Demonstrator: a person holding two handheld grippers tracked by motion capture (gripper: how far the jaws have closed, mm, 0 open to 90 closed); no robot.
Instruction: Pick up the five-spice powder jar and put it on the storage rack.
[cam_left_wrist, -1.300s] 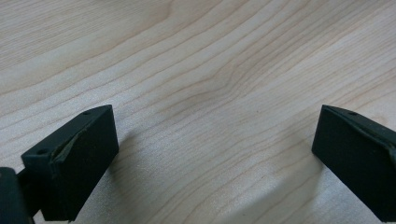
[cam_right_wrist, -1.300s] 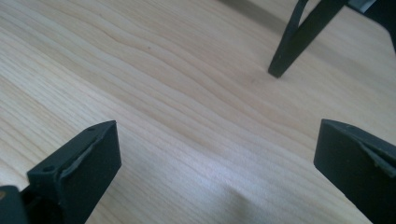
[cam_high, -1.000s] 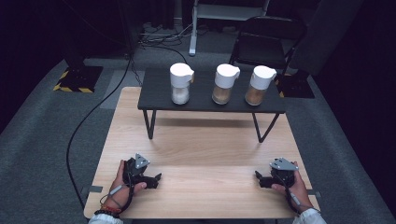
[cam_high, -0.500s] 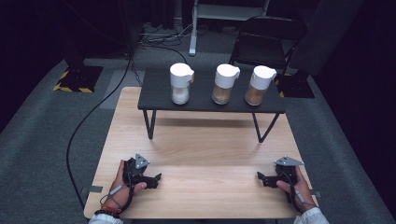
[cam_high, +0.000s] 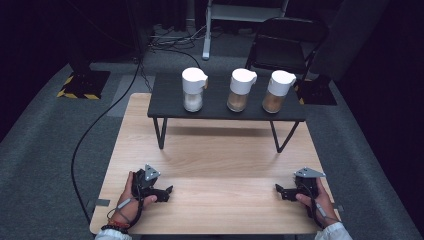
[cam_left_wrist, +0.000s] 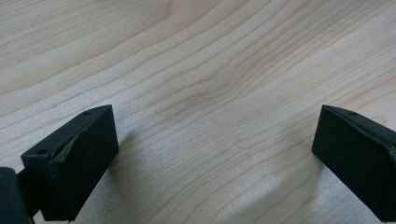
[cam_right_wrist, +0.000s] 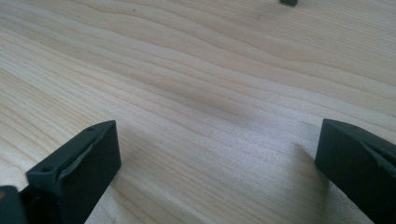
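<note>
Three clear jars with white lids stand in a row on a low black stand (cam_high: 165, 107): the left jar (cam_high: 193, 90) holds something white, the middle jar (cam_high: 240, 90) and the right jar (cam_high: 277, 92) something brown. My left gripper (cam_high: 167, 192) rests on the wooden table (cam_high: 220, 150) near its front left, pointing right. Its jaws stand wide apart over bare wood (cam_left_wrist: 215, 140). My right gripper (cam_high: 278, 191) lies at the front right, pointing left. It is open too, with nothing between its jaws (cam_right_wrist: 217, 149).
The black stand spans the table's far half on thin legs (cam_high: 161, 134). Behind the table are a black folding chair (cam_high: 282, 47) and a cable (cam_high: 95, 130) that runs over grey carpet on the left. A small dark foot (cam_right_wrist: 289, 2) shows at the top of the right gripper view.
My right gripper has shifted slightly to the right along the table's front. The left gripper and the jars have not moved.
</note>
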